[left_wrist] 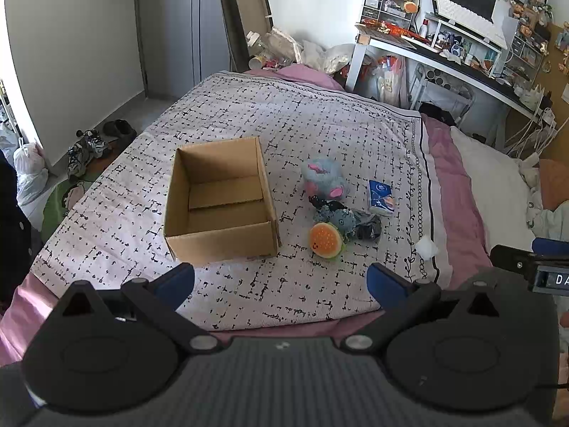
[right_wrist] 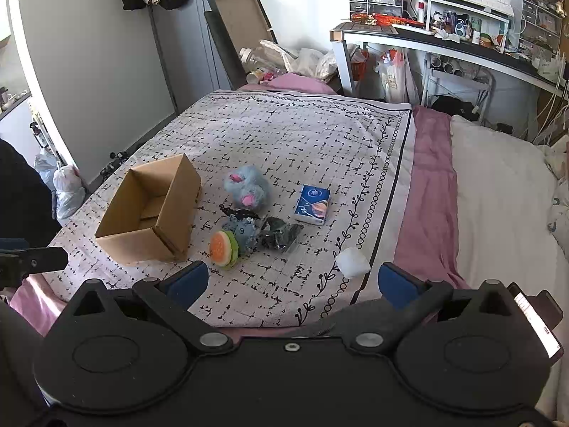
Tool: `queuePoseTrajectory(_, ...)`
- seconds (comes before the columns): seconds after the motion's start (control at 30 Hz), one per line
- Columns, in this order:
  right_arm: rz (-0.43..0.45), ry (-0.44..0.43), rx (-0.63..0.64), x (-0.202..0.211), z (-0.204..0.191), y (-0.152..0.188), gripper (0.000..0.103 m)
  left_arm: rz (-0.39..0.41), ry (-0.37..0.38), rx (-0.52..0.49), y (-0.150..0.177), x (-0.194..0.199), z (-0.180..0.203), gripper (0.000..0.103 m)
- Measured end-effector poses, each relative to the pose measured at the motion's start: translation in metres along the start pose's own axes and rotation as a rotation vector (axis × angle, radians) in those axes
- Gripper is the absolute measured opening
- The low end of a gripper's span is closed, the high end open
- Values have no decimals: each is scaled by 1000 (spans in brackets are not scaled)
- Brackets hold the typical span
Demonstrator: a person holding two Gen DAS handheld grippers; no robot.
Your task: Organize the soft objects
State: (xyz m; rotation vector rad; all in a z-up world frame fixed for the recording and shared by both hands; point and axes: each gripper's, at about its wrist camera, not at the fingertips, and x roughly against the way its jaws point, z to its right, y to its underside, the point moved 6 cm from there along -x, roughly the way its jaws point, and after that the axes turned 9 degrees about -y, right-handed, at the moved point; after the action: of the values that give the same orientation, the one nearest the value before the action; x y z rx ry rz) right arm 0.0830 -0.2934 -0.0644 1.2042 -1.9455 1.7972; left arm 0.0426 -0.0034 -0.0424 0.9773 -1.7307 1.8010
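An open, empty cardboard box (left_wrist: 220, 199) (right_wrist: 153, 210) stands on the patterned bedspread (left_wrist: 320, 124) (right_wrist: 302, 135). To its right lie a blue-and-pink plush (left_wrist: 325, 179) (right_wrist: 247, 186), a burger plush (left_wrist: 325, 240) (right_wrist: 222, 249), a small blue-grey plush (left_wrist: 341, 219) (right_wrist: 242, 229), a dark bundle (left_wrist: 368, 226) (right_wrist: 279, 235), a blue tissue pack (left_wrist: 381, 197) (right_wrist: 313, 204) and a white wad (left_wrist: 426, 247) (right_wrist: 352, 263). My left gripper (left_wrist: 281, 281) is open and empty, near the bed's front edge. My right gripper (right_wrist: 293, 283) is open and empty, short of the toys.
A white pillow (right_wrist: 498, 192) and pink sheet (right_wrist: 430, 185) lie to the right. A cluttered desk (right_wrist: 444, 35) stands at the back right. Bags and a leaning box lid (right_wrist: 242, 32) sit beyond the bed. Shoes (left_wrist: 96, 146) lie on the floor at left.
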Motion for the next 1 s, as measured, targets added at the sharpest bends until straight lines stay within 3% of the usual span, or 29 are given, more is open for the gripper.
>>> queuePoseTrajectory(1.0,15,10,-8,3,4,-1,103,11,-2,5,-2,3,-1,102)
